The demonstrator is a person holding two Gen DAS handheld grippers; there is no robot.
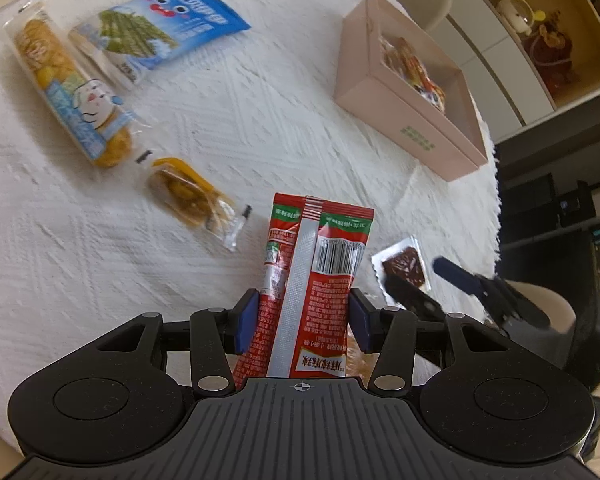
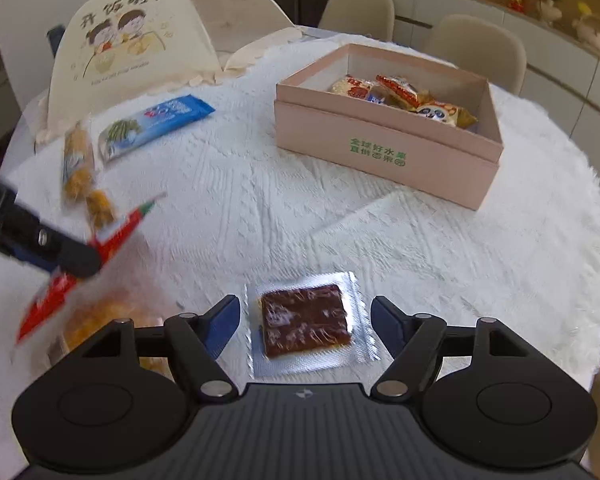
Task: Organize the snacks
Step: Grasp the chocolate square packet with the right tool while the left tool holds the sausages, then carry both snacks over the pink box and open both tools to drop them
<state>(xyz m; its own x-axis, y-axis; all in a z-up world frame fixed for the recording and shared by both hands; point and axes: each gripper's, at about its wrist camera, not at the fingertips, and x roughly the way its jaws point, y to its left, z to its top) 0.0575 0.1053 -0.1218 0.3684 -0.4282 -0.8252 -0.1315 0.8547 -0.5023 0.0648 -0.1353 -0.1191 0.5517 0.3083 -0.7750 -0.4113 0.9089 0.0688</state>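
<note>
My left gripper (image 1: 303, 309) is shut on a red snack packet (image 1: 320, 248), which stands upright above the white tablecloth. In the right wrist view that gripper (image 2: 72, 258) and the red packet (image 2: 116, 232) show blurred at the left. My right gripper (image 2: 306, 314) is open and low over the table. A foil packet with a brown square (image 2: 306, 318) lies flat between its fingers, clear of both pads. The pink box (image 2: 380, 148) with several snacks inside stands beyond it. In the left wrist view the box (image 1: 412, 120) is at the far right.
A blue seaweed packet (image 1: 160, 28), a long pack of yellow cakes (image 1: 72, 88) and a small yellow snack (image 1: 188, 196) lie on the cloth at the left. A cartoon-printed board (image 2: 132, 40) leans at the table's far edge. Chairs (image 2: 476, 48) ring the round table.
</note>
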